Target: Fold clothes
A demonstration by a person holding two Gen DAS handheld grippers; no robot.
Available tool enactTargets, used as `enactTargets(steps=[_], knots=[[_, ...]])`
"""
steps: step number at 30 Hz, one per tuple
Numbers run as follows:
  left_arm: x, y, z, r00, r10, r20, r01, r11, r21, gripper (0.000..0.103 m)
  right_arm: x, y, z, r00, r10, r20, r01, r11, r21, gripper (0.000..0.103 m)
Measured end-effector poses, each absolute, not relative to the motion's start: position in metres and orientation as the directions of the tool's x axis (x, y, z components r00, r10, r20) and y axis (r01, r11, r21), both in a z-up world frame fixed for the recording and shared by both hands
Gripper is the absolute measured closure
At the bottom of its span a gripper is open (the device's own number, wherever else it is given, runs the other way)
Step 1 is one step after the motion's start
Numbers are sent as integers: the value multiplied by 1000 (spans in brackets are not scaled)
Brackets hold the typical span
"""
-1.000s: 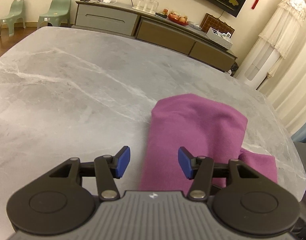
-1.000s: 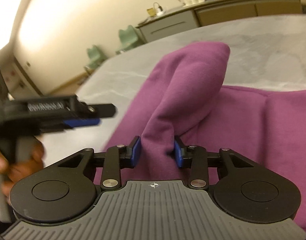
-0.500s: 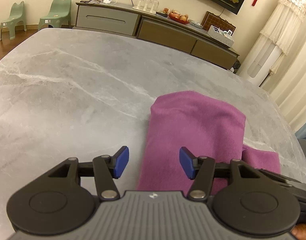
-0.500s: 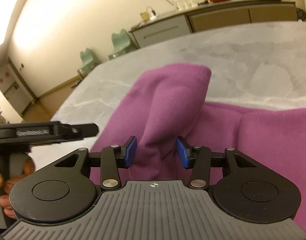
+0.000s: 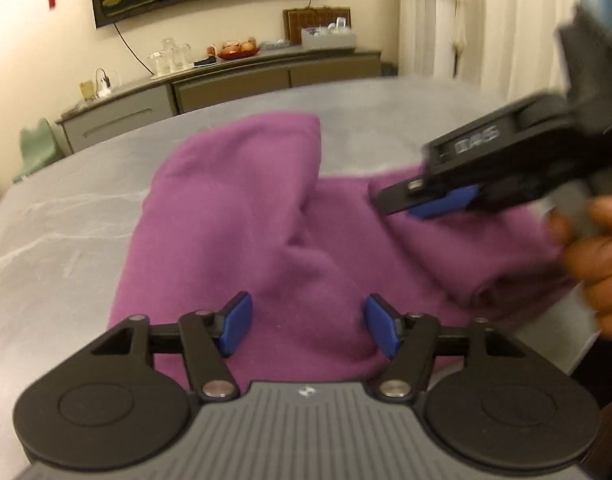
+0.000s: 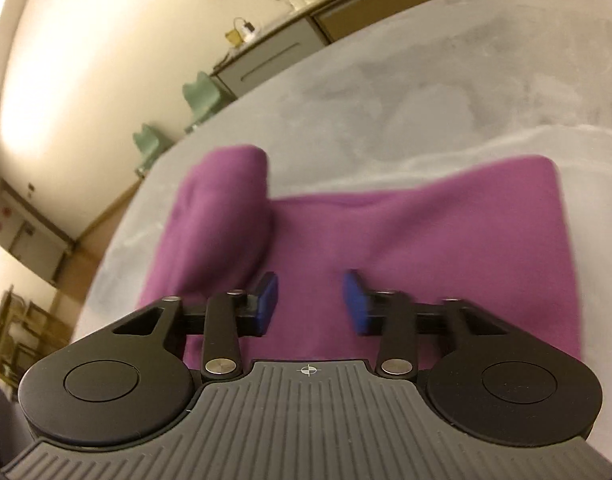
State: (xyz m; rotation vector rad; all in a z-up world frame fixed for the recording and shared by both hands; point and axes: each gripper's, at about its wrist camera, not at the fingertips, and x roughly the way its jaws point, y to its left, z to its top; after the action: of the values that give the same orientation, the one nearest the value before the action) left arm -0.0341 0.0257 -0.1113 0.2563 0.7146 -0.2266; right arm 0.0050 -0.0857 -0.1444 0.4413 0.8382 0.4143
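The left hand-held gripper (image 5: pixel 306 328) is held low over the near part of a purple garment (image 5: pixel 266 220), its blue pads (image 5: pixel 236 322) spread apart with nothing between them. The garment is spread on the grey marbled worktop (image 5: pixel 66 232), a rolled sleeve rising at its left side toward the far edge. The right hand-held gripper (image 6: pixel 310 301) is seen above the flat right panel of the garment, pads apart and empty; in the left view it appears blurred, gripped by a hand (image 5: pixel 593 264).
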Motion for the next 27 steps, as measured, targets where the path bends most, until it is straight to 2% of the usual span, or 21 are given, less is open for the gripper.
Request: enactTargets(steps=[1,2,5,8,10,11,12,14,16,17,18,19,20,21,23,26,27], knots=[[-34,26,-113,741,-98,-664,286,941,180,40,3,-88,-145,604,486,-632,-184,856,483,96],[-34,28,-113,745,-84,-662,279,940,195,42,2,-93,-147,610,469,-639,-185,868,460,97],[-37,45,-110,742,-46,-669,234,953,194,45,0,-110,-148,603,485,-634,-206,862,463,98],[-41,55,-108,728,-75,-681,228,964,138,45,5,-108,-144,571,494,-656,-235,864,445,94],[-43,52,-105,732,-105,-673,241,964,112,45,8,-98,-124,570,502,-650,-254,860,442,67],[-44,50,-103,733,-120,-669,248,964,100,45,10,-93,-114,570,506,-647,-264,859,440,44],[-45,48,-102,735,-132,-665,254,963,91,45,11,-80,-97,593,516,-618,-314,855,413,30],[-46,45,-101,740,-146,-657,266,960,86,45,20,-54,-74,617,536,-577,-392,844,365,15],[-49,45,-101,748,-155,-646,269,960,82,45,43,-18,-67,625,524,-579,-444,848,289,12],[-49,46,-100,753,-160,-638,269,960,76,45,61,1,-73,599,507,-620,-446,854,267,13],[-50,47,-100,758,-167,-631,269,961,69,44,80,20,-80,571,486,-661,-448,860,246,25],[-50,48,-100,760,-169,-627,267,962,64,44,95,36,-90,523,476,-708,-455,857,240,38],[-50,51,-101,761,-157,-629,257,964,71,44,98,41,-82,495,534,-685,-491,823,286,63],[-50,54,-103,763,-132,-633,239,967,86,43,101,46,-74,466,592,-657,-527,783,331,72],[-53,63,-105,776,-78,-626,191,975,114,43,106,55,-58,401,699,-593,-591,691,416,84],[-54,76,-105,777,-75,-625,165,982,88,43,111,49,-39,393,775,-495,-629,619,470,87],[-51,78,-108,763,-89,-640,175,982,72,43,122,50,-56,420,702,-575,-577,696,428,87]])
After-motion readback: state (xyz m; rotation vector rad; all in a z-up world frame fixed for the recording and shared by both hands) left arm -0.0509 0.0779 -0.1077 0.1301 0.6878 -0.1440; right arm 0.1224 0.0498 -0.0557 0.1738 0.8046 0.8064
